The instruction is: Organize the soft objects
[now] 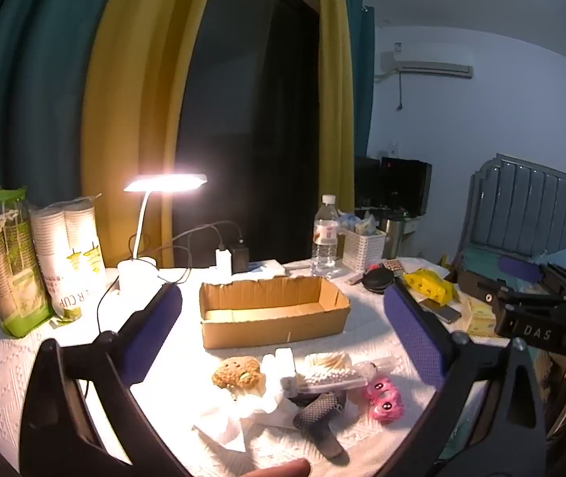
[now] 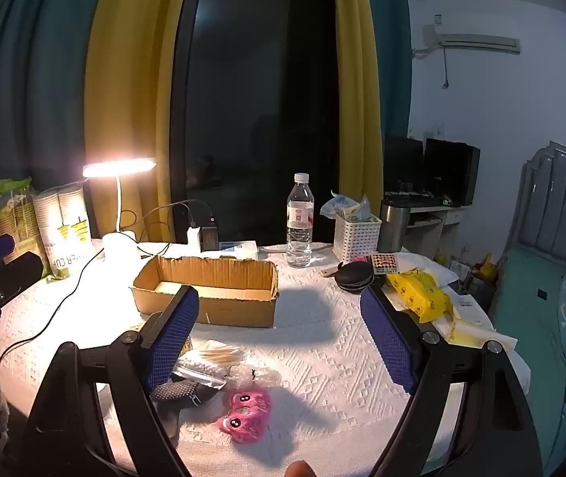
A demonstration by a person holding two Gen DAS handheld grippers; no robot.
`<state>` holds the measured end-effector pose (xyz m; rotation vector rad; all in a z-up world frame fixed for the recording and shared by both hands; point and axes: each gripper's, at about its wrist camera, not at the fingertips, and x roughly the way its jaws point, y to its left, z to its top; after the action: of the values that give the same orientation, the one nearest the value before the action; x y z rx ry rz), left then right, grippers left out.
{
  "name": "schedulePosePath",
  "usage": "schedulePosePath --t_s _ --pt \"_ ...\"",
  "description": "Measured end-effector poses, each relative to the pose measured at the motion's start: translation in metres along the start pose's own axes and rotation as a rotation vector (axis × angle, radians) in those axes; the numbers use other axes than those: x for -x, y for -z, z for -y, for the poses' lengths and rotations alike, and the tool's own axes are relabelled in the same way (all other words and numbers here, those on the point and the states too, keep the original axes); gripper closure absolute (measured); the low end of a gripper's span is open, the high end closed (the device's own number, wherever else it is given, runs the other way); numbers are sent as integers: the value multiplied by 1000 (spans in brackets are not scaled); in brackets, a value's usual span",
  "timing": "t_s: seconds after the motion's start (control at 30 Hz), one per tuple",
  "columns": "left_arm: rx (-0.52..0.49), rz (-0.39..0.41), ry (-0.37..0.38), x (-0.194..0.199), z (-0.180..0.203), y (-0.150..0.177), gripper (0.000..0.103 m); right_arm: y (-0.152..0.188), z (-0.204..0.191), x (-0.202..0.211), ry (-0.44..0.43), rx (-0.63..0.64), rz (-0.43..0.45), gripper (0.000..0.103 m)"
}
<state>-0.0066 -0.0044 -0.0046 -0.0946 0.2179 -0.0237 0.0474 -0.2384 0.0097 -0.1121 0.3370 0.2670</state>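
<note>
- An open rectangular cardboard box (image 1: pixel 275 310) is sitting on the embossed white tablecloth (image 2: pixel 322 357).
- A fuzzy pink plush toy (image 2: pixel 245 415) is lying in front of the box.
- The left gripper (image 1: pixel 283 342) and the right gripper (image 2: pixel 279 342) are both hovering with jaws spread wide, holding nothing.

Cardboard box (image 2: pixel 207 290) open-topped, lamp (image 2: pixel 118 198) behind

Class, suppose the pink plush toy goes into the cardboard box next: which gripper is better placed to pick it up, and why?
Probably the right gripper: it is open, and the pink plush toy lies between and just below its fingers. For the left gripper, also open, the toy sits off towards its right finger. The cardboard box looks empty.
</note>
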Motion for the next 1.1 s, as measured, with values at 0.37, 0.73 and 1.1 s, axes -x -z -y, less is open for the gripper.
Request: schedulePosePath --t_s 0.37,0.73,1.1 --pt "2 -3 1 0 -1 -1 1 0 -2 0 0 -1 -3 17" --pt "4 -4 -1 0 -2 -2 1 2 -1 -1 1 -1 1 17" --pt "4 -10 -4 -1 -5 -2 1 2 -1 -1 0 1 2 17"
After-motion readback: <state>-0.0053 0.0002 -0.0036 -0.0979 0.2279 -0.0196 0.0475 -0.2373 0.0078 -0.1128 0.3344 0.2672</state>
